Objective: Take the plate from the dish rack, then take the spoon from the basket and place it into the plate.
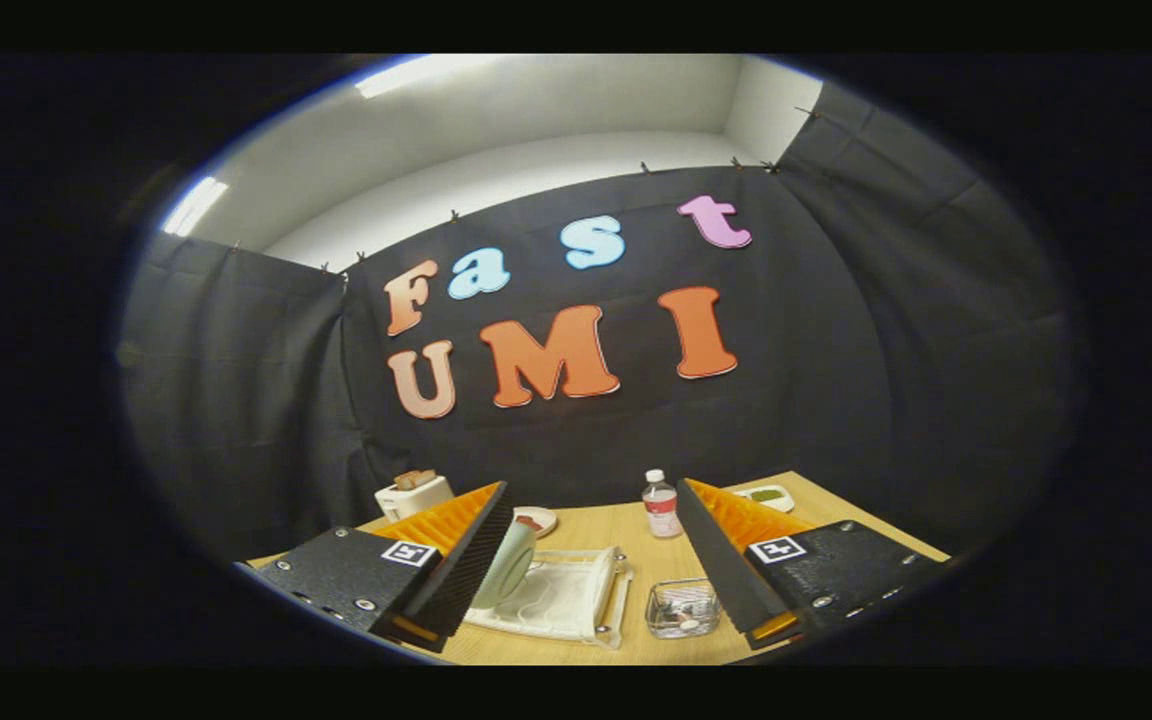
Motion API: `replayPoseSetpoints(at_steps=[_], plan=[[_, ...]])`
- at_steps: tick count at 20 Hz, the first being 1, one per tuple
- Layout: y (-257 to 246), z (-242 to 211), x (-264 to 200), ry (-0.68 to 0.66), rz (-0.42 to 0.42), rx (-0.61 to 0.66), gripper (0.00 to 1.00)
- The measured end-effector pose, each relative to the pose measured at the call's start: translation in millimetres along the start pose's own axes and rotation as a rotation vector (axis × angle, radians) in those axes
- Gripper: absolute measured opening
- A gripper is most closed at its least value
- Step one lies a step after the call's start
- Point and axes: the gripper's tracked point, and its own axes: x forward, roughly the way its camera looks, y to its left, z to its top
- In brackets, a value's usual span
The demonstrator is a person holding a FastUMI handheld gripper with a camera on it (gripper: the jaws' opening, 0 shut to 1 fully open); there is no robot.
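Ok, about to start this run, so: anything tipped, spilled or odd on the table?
Nothing stands out. The plate stands on edge in the dish rack, the basket sits beside it, and the water bottle is upright beyond. The gripper is open above the table, holding nothing.

Overhead strip lights (416, 72) and (192, 205) blow out to white glare on the ceiling. The rest is dim; black cloth soaks up light. Surface (636, 535) evenly lit, soft shadows only. Heavy fisheye bending: wall tops and surface edge curve hard, blue fringing along the rim. Claw (591, 570) open, fingers reasonably sharp; small far objects soft, low detail.
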Motion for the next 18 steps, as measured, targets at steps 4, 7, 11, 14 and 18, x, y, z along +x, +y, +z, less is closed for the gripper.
replayPoseSetpoints(at_steps=[4,7,11,14,18], plan=[[7.5,-1.5,9.8,0.075,0.025,0.020,0.98],[17.7,-2.6,20.3,0.127,0.048,0.013,0.98],[37.1,-16.1,31.2,0.246,0.119,0.053,0.97],[42.6,-20.3,43.1,0.314,0.141,0.071,0.97],[50.6,-29.9,56.9,0.395,0.135,0.020,0.97]])
